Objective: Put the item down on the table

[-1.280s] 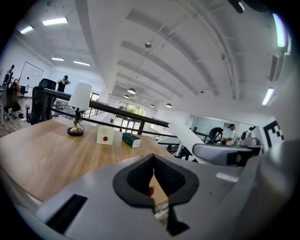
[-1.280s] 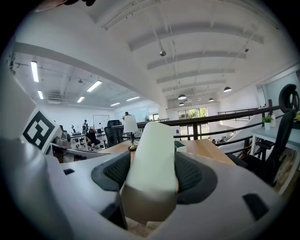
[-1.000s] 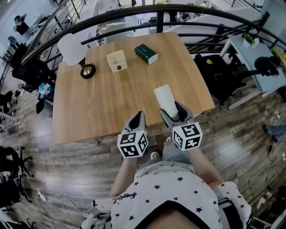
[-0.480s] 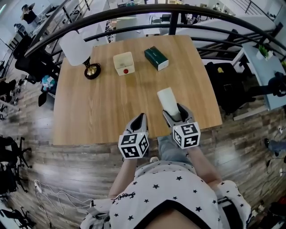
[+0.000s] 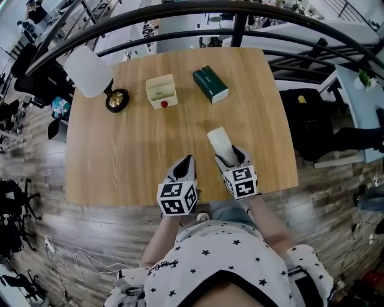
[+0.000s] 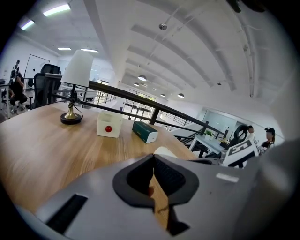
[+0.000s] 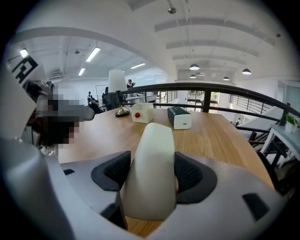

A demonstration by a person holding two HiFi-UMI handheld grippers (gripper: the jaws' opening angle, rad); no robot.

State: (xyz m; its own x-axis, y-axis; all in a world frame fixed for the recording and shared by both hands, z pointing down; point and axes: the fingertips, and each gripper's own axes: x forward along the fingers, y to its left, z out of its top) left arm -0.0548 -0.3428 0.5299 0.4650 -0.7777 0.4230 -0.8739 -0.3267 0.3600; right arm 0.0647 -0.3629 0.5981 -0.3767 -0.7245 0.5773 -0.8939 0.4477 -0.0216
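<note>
A cream-white, rounded oblong item [image 5: 219, 143] [image 7: 154, 140] pokes forward from my right gripper [image 5: 231, 158] [image 7: 151, 176], whose dark pads press on both its sides. It hangs over the near right part of the wooden table [image 5: 120, 156], tilted away from me; whether it touches the wood I cannot tell. My left gripper [image 5: 183, 167] [image 6: 152, 180] hovers beside it at the table's front edge, jaws closed together with nothing between them.
At the table's far side stand a white-shaded lamp [image 5: 90, 72] on a brass base, a cream box with a red button [image 5: 161, 91] and a dark green box [image 5: 210, 84]. A black railing [image 5: 180, 12] curves behind. Office chairs and cables sit on the floor around.
Both grippers have moved a little forward, further over the table's near edge. The right one still holds the cream item; the left stays shut.
</note>
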